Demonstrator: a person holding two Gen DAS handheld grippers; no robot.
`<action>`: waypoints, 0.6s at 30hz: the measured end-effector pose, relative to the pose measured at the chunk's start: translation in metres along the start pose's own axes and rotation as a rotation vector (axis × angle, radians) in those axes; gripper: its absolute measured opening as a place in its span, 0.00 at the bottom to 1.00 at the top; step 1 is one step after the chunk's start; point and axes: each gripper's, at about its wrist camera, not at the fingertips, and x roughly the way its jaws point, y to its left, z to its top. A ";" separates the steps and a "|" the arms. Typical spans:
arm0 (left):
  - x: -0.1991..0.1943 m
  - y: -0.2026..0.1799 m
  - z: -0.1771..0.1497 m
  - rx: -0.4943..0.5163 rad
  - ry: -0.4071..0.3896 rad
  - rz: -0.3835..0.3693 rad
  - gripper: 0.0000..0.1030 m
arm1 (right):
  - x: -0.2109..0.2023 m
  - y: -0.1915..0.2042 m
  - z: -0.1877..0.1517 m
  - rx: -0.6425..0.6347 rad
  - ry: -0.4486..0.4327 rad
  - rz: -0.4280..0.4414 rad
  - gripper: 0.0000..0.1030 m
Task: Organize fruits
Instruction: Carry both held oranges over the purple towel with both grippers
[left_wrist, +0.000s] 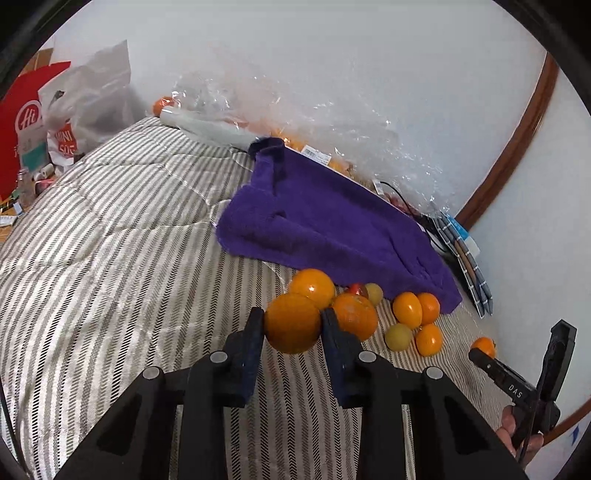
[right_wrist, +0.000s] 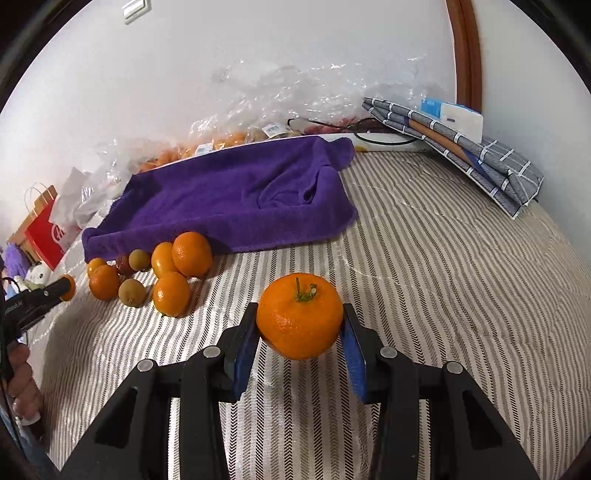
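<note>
Right gripper (right_wrist: 300, 325) clamps a round, glossy orange mandarin (right_wrist: 299, 319), green stem up; left gripper (left_wrist: 291, 323) clamps a smooth orange fruit (left_wrist: 291, 323).

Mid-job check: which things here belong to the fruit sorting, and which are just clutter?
Job:
- orange in left gripper
- stemmed mandarin in right gripper
- loose fruit pile
- purple towel, possibly

Clutter:
- plastic bags
- folded checked cloth
- red paper bag
- black cable

Left claw (left_wrist: 291, 325) and right claw (right_wrist: 300, 321) both clamped, angled downward.
</note>
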 end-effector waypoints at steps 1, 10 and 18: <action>-0.002 0.000 -0.001 0.000 -0.002 0.007 0.29 | 0.000 0.001 0.000 -0.007 0.001 -0.002 0.41; -0.031 0.013 0.018 -0.053 -0.022 0.043 0.29 | -0.006 0.016 0.015 -0.062 0.020 0.068 0.41; -0.033 -0.013 0.098 0.001 -0.108 0.057 0.29 | -0.015 0.030 0.083 -0.095 -0.063 0.106 0.41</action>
